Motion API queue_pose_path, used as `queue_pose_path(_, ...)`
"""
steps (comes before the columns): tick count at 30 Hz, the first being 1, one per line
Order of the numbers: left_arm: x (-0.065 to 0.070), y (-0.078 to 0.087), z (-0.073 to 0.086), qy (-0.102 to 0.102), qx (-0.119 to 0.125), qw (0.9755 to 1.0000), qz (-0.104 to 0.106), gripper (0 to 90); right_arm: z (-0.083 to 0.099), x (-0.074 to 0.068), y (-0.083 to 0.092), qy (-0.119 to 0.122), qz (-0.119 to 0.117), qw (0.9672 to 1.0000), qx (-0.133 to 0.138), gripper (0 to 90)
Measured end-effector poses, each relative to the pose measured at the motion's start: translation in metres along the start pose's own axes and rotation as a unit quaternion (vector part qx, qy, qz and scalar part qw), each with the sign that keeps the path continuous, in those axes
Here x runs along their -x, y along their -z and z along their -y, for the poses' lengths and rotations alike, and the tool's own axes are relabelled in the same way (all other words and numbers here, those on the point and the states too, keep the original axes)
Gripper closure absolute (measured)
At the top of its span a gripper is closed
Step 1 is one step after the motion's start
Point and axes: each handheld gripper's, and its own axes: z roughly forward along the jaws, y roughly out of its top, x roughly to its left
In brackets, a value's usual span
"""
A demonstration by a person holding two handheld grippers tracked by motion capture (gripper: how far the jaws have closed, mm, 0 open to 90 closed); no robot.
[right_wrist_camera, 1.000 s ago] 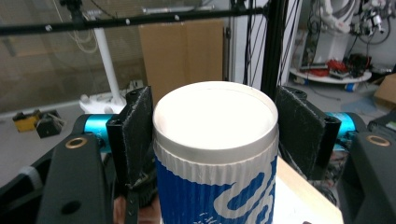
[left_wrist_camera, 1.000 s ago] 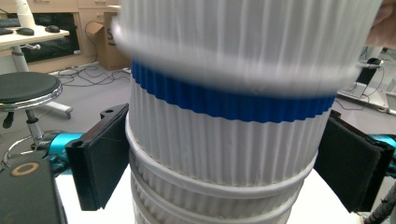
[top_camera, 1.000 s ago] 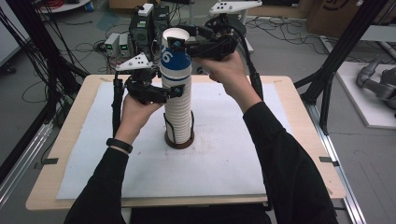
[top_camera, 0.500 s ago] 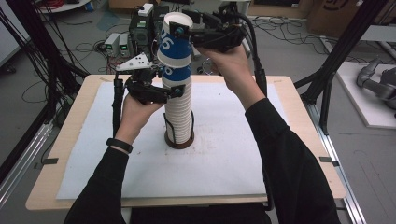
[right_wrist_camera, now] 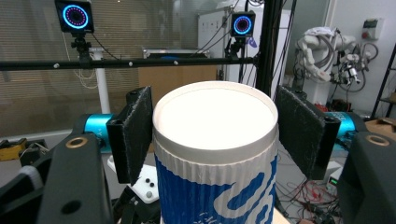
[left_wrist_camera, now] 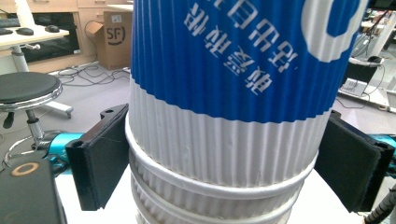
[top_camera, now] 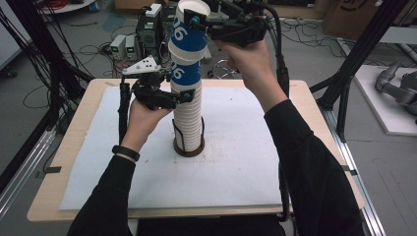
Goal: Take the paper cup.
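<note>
A tall stack of upside-down ribbed paper cups (top_camera: 188, 120) stands in a dark round holder (top_camera: 189, 149) on the white mat (top_camera: 236, 167). My left gripper (top_camera: 181, 87) is shut on the stack's upper blue-and-white cup (left_wrist_camera: 233, 93), its pads (left_wrist_camera: 105, 154) pressed on both sides. My right gripper (top_camera: 191, 20) is shut on the top cup (top_camera: 186, 37) near its closed end and holds it raised, still partly sleeved over the cup below. In the right gripper view the top cup (right_wrist_camera: 215, 121) sits between the two pads (right_wrist_camera: 135, 135).
The mat covers a wooden table (top_camera: 74, 147). Black frame poles (top_camera: 354, 64) stand at the right and cables and electronics boxes (top_camera: 147, 29) lie behind the table. Another robot arm (top_camera: 398, 88) rests on the floor at far right.
The right gripper has risen with the top cup, drawing it up off the stack. The left gripper and the stack have stayed in place.
</note>
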Motion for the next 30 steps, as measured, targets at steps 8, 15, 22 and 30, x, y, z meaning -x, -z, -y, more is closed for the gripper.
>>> queue_pose_path(8,0.0,0.0,-0.001,-0.002,-0.004,1.0,-0.002,11.8,-0.008,0.0,0.017,0.004,-0.002,1.0,0.004,31.1)
queue_pose_path(15,0.001,0.0,-0.001,-0.004,-0.006,1.0,-0.006,11.8,-0.008,0.002,0.047,0.008,0.002,1.0,-0.001,31.2)
queue_pose_path(22,0.001,0.0,-0.001,-0.005,-0.008,0.9999,-0.008,11.8,0.004,0.004,0.069,0.003,0.003,0.9999,-0.012,31.1)
queue_pose_path(30,0.001,-0.001,-0.001,-0.009,-0.009,0.9999,-0.007,11.7,0.024,0.003,0.085,-0.005,0.001,0.9997,-0.025,31.1)
